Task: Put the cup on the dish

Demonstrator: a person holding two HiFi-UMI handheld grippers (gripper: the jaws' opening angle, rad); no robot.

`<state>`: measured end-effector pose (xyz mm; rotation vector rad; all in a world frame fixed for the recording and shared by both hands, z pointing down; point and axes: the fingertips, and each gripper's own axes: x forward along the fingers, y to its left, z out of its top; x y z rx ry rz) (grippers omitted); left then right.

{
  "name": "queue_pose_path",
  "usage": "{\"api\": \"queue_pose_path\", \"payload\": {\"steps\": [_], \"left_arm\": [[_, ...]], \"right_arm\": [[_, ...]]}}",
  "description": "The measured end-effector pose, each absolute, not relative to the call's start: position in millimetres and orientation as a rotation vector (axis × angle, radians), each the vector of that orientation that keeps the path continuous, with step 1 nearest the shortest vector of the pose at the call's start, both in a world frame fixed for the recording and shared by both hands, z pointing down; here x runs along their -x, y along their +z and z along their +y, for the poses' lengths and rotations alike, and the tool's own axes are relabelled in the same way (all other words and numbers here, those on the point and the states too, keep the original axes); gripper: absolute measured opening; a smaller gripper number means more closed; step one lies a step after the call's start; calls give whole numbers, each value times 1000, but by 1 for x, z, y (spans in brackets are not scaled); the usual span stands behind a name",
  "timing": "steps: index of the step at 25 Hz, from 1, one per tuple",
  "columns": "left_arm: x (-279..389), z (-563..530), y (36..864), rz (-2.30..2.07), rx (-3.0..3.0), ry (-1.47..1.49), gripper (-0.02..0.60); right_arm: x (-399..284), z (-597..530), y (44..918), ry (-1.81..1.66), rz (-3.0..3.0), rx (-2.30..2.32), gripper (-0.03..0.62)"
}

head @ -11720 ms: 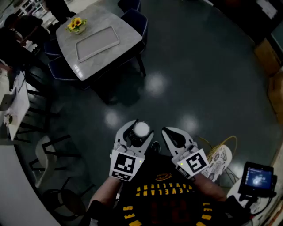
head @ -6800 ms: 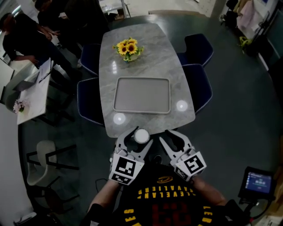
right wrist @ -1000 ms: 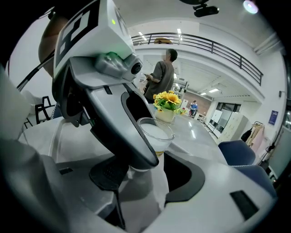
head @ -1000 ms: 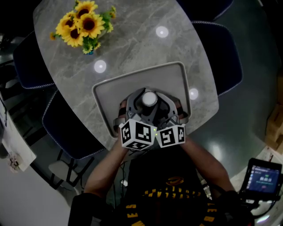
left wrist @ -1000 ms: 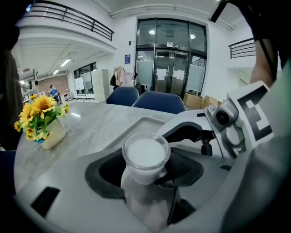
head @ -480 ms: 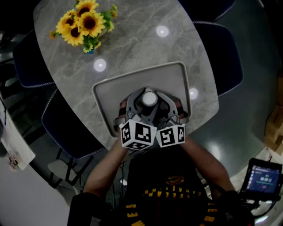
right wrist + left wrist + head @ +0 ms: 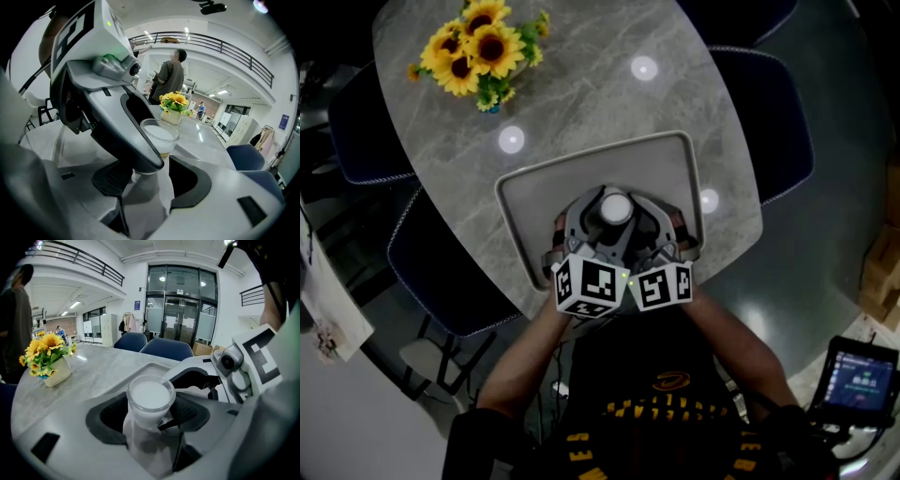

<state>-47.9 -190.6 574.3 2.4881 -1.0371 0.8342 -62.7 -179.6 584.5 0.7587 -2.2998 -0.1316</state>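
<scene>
A clear cup (image 7: 616,208) of white liquid is held upright over the grey tray (image 7: 534,202) on the marble table. My left gripper (image 7: 602,216) is shut on the cup (image 7: 150,399), whose rim stands above the black pads. My right gripper (image 7: 645,225) sits pressed close against the left one, open. In the right gripper view its own jaws (image 7: 150,183) stand wide apart, with a left gripper finger (image 7: 131,131) and the cup (image 7: 159,133) between them. Whether the cup's base touches the tray is hidden.
A vase of sunflowers (image 7: 478,52) stands at the table's far left. Dark blue chairs (image 7: 769,112) flank the table on both sides. A person (image 7: 168,75) stands beyond the flowers. A small screen (image 7: 861,375) is on the floor at lower right.
Since the earliest frames both grippers and the cup have moved from above the floor to above the tray. Over the last second nothing visibly moves.
</scene>
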Motion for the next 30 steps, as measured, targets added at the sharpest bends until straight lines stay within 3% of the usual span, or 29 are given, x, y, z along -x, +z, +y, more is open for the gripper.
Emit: {"api": "queue_pose_path", "payload": {"steps": [21,30], "left_arm": [[67,-197,568,-1092,-2435,762,284],[83,-197,560,-1167,-2414,673,282]], "right_arm": [[47,-182,590,45,-2325,-846,245],[40,-189,581,433,-2478,-980,245]]}}
